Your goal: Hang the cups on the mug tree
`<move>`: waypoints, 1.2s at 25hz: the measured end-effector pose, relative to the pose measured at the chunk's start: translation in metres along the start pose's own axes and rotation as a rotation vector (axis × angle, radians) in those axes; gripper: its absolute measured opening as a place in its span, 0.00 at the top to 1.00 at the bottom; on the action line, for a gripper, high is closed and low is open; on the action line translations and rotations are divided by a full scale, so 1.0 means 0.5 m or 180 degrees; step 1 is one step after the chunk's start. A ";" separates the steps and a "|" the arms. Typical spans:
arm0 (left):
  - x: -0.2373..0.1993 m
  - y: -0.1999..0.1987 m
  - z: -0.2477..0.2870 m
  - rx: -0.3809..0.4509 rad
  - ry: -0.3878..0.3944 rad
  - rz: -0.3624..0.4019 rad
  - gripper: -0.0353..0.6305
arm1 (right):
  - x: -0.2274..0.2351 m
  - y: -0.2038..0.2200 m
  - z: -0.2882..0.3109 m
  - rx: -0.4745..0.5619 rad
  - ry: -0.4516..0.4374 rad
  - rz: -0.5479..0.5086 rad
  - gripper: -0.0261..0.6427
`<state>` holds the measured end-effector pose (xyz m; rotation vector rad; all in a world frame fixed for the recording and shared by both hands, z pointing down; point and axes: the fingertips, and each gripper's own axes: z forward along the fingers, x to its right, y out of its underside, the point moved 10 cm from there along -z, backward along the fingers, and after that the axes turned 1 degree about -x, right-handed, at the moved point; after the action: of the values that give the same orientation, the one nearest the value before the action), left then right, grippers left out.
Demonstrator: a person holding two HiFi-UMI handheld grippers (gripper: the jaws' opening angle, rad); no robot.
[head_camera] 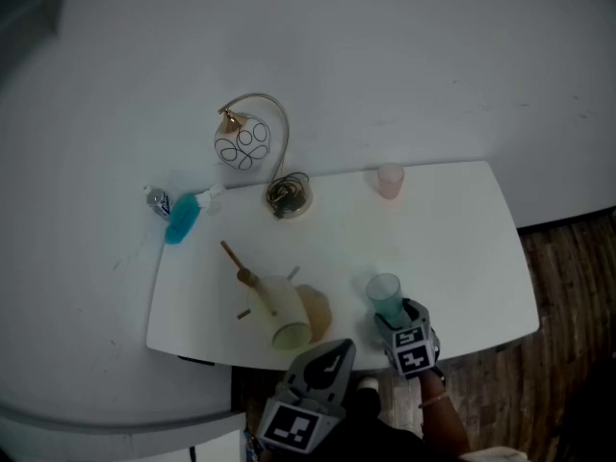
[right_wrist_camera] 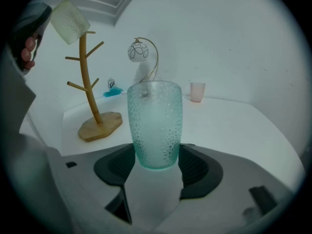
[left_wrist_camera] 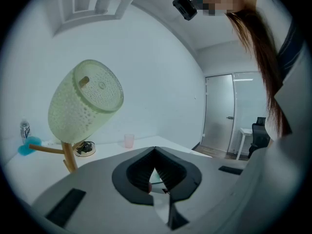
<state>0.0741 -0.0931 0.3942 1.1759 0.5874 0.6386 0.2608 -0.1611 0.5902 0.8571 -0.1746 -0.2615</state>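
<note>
The wooden mug tree [head_camera: 252, 287] stands at the table's front left, and a pale yellow-green dotted cup [head_camera: 289, 327] hangs upside down on its top peg. In the left gripper view that cup [left_wrist_camera: 87, 101] looms just ahead at upper left. My left gripper [left_wrist_camera: 155, 172] is shut with nothing in it and sits below the table's front edge [head_camera: 332, 352]. A teal dotted cup [right_wrist_camera: 155, 123] stands upright between the pads of my right gripper [right_wrist_camera: 156, 162], which is shut on it to the right of the tree [right_wrist_camera: 90, 82]. A pink cup [head_camera: 390, 181] stands at the table's far edge.
A lamp with a curved brass arm and a white patterned globe [head_camera: 243, 142] stands at the table's back, its round base [head_camera: 289, 196] on the top. A blue object [head_camera: 181, 218] lies at the back left corner. The white table [head_camera: 462, 248] ends near me; wood floor shows at right.
</note>
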 end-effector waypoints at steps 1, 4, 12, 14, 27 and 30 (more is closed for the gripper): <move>0.004 0.001 -0.005 0.0000 -0.0002 0.0002 0.95 | -0.002 0.001 -0.005 0.0005 0.0007 0.0009 0.53; 0.014 0.006 -0.021 0.0015 0.0002 0.0006 0.95 | -0.011 0.005 -0.021 0.0027 0.0027 0.0006 0.53; 0.045 0.017 -0.067 0.0047 -0.0009 0.0027 0.95 | -0.032 0.020 -0.065 0.0095 0.0063 0.0031 0.53; 0.051 0.018 -0.079 0.0068 -0.0024 0.0025 0.95 | -0.038 0.022 -0.076 0.0113 0.0066 0.0039 0.53; 0.128 0.033 -0.171 0.0170 -0.0108 -0.0017 0.95 | -0.075 0.036 -0.198 0.0368 0.0142 -0.0053 0.53; 0.150 0.040 -0.199 0.0168 -0.0145 -0.0039 0.95 | -0.088 0.039 -0.231 0.0436 0.0152 -0.0085 0.53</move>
<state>0.0517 0.0303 0.3790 1.2323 0.5753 0.5874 0.2514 -0.0525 0.5290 1.0013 -0.1378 -0.2560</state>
